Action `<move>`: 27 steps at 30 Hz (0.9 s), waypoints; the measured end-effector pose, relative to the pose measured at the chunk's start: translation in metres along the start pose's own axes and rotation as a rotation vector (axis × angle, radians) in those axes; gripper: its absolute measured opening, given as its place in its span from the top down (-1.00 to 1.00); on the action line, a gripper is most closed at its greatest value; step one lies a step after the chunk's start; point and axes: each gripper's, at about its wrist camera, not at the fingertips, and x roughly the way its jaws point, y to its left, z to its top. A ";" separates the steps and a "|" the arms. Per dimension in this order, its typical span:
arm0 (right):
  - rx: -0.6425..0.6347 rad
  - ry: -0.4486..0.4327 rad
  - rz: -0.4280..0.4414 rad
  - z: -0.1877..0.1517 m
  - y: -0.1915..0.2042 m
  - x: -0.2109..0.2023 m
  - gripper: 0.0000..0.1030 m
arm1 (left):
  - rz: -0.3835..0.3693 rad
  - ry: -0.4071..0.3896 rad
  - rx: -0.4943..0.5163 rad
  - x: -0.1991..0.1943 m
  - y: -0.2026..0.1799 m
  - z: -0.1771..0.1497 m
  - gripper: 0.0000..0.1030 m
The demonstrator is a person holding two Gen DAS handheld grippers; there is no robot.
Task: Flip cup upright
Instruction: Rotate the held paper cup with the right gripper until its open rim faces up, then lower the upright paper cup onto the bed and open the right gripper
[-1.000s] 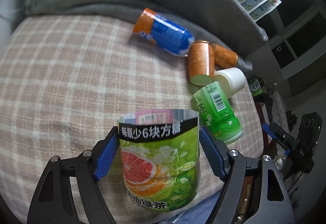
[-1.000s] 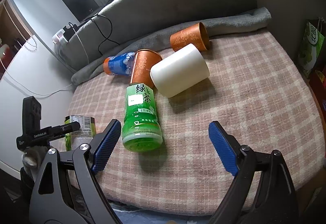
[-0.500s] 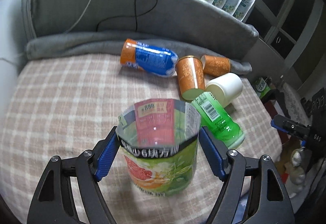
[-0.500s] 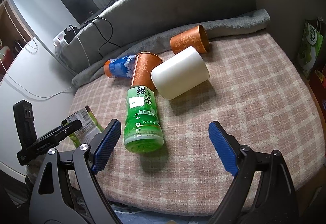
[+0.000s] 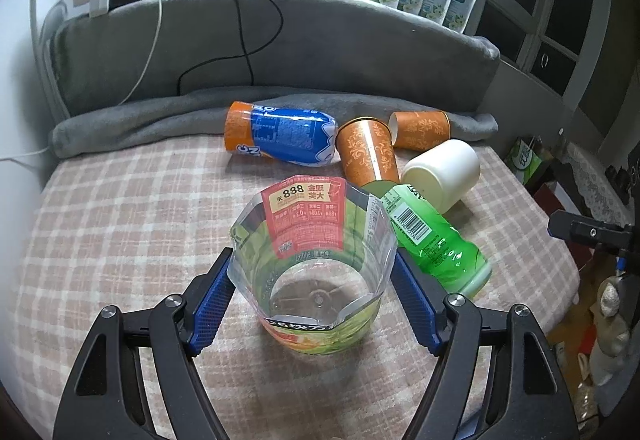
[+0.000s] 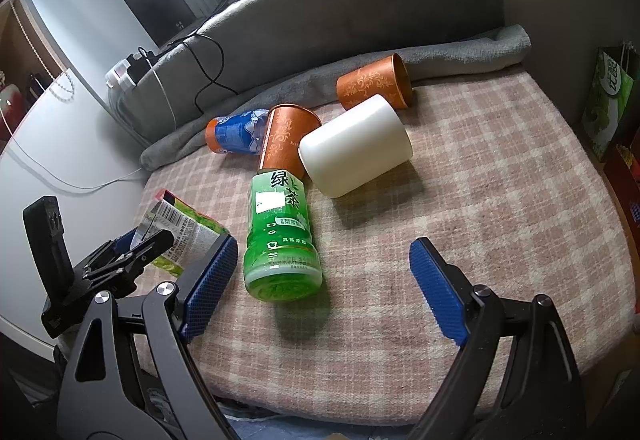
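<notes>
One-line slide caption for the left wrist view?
Left hand-held gripper clamps a cut-open clear label-wrapped cup, mouth toward the camera, above the plaid blanket strewn with toppled cups.

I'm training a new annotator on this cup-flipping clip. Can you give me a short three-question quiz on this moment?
1. True or false: the left hand-held gripper holds the cut grapefruit-tea bottle cup with its opening facing up.
2. Which touches the white cup? A) green tea bottle B) orange patterned cup C) blue Fanta bottle
3. Fill in: the right hand-held gripper is ____ and holds nothing.

Key: 1 true; 2 B; 3 open.
</notes>
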 end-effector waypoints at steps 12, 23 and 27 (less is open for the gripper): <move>-0.007 -0.006 -0.005 0.002 -0.001 -0.002 -0.75 | 0.015 0.000 0.047 0.006 -0.012 -0.004 -0.49; -0.030 -0.020 -0.025 0.003 -0.001 -0.005 -0.75 | 0.014 -0.004 0.065 0.008 -0.020 -0.005 -0.49; -0.051 -0.033 -0.050 0.002 0.002 -0.007 -0.75 | -0.002 -0.007 0.056 0.009 -0.021 -0.005 -0.52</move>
